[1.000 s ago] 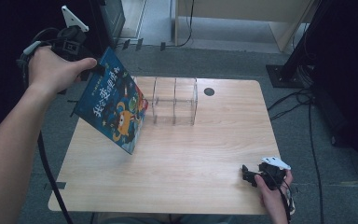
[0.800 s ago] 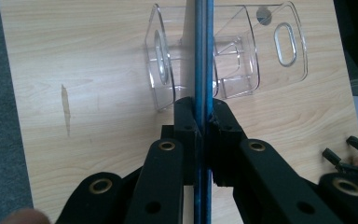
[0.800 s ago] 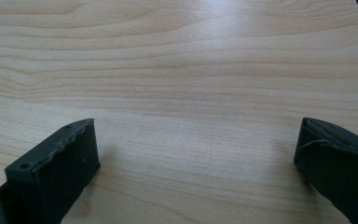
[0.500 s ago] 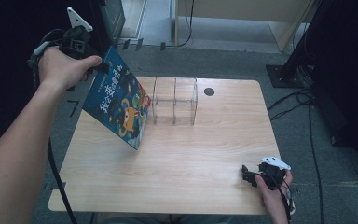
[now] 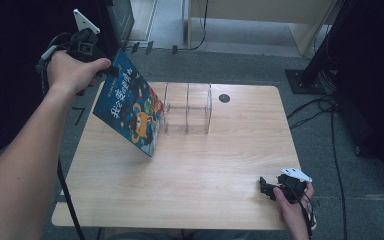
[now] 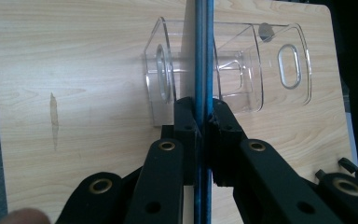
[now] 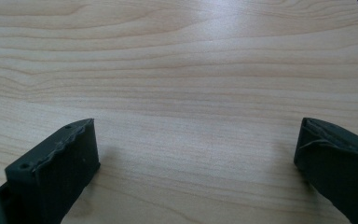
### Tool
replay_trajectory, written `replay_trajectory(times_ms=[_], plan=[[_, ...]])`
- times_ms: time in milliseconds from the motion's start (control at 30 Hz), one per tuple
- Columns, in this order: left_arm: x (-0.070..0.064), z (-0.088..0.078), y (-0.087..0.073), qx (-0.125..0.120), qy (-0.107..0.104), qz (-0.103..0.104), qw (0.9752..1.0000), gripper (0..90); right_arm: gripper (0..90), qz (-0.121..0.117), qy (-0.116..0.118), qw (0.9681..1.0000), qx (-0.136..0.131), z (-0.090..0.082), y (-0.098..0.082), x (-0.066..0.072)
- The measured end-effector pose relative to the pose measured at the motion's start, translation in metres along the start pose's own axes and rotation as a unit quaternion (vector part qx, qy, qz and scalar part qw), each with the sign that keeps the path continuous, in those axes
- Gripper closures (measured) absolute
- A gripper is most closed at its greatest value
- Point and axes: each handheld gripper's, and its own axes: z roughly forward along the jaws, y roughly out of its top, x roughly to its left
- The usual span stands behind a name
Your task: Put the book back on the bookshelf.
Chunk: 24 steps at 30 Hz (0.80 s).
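Left gripper clamped on top corner of book, pads pinching the edge, as seen in left gripper view. Book tilted, lower corner near counter, just left of clear rack. Rack slots straight ahead of book's edge; book's plane roughly in line with dividers, so likely a slide forward and down into nearest slot. Right gripper released, jaws wide, resting at counter's near right, well apart from rack.
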Motion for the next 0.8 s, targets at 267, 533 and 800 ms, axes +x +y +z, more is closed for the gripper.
replay_trajectory(times_ms=[267, 533, 800], plan=[[0.013, 0.008, 0.004, -0.003, -0.018, -0.021, 0.9996, 84.8, 0.0, 0.001, 0.001, 1.0000, 0.000, 0.000, 0.000, 0.000], [0.023, 0.012, 0.006, -0.007, -0.027, -0.035, 0.9990, 84.8, 0.0, 0.000, 0.000, 1.0000, 0.000, 0.000, 0.000, 0.000], [0.027, 0.018, 0.007, -0.003, -0.036, -0.042, 0.9985, 84.7, 0.0, -0.001, -0.001, 1.0000, 0.000, 0.000, 0.000, 0.000]])
